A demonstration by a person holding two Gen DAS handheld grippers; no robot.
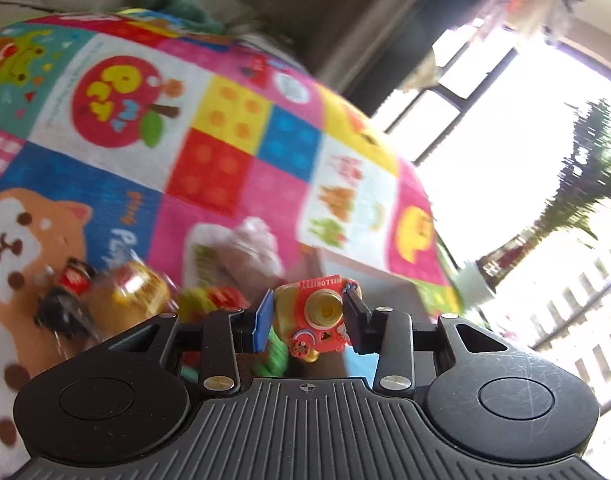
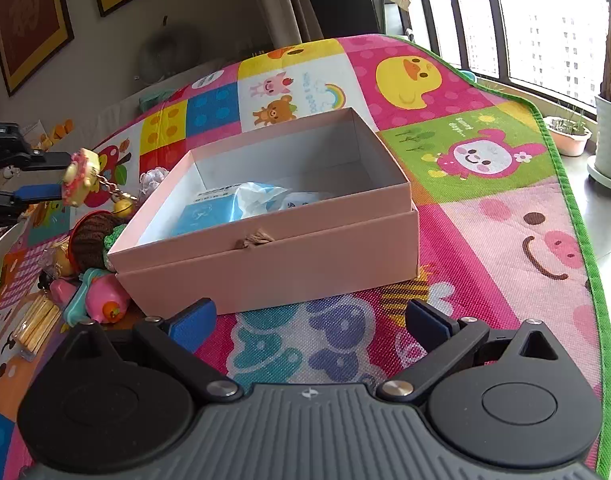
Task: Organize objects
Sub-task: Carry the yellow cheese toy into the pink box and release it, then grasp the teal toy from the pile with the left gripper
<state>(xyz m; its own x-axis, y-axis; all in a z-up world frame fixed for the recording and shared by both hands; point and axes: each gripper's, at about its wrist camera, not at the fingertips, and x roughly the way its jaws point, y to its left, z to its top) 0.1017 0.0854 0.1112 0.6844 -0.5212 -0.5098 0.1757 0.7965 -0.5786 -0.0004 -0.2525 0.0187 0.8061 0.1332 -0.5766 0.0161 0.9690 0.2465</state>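
My left fingers [image 1: 307, 322] are closed on a small toy camera charm [image 1: 319, 314], red and yellow with a little chain and bell hanging under it; from the right wrist view I can see it held up in the air, clear of the play mat [image 2: 485, 216] and off to the left of the pink box [image 2: 273, 256]. My right fingers [image 2: 309, 322] stand wide with nothing between them, hovering low over the mat just in front of the box's near wall.

The step in hand, as I judge it, is carrying the charm over to the box; the box is open, and some blue-and-white packets [image 2: 241, 204] already lie in its left part, so sorting has begun but is far from done; a heap of other small things [image 2: 85, 276] sits on the mat by the box's left corner, among them a pink duck toy [image 2: 105, 300] and a knitted brown piece [image 2: 93, 236].

Next I need to bring the charm across the left rim and over a bare part of the box floor; the dangling chain could catch the rim, so I should clear it well before I open; my right fingers could steady the box if it shifts.
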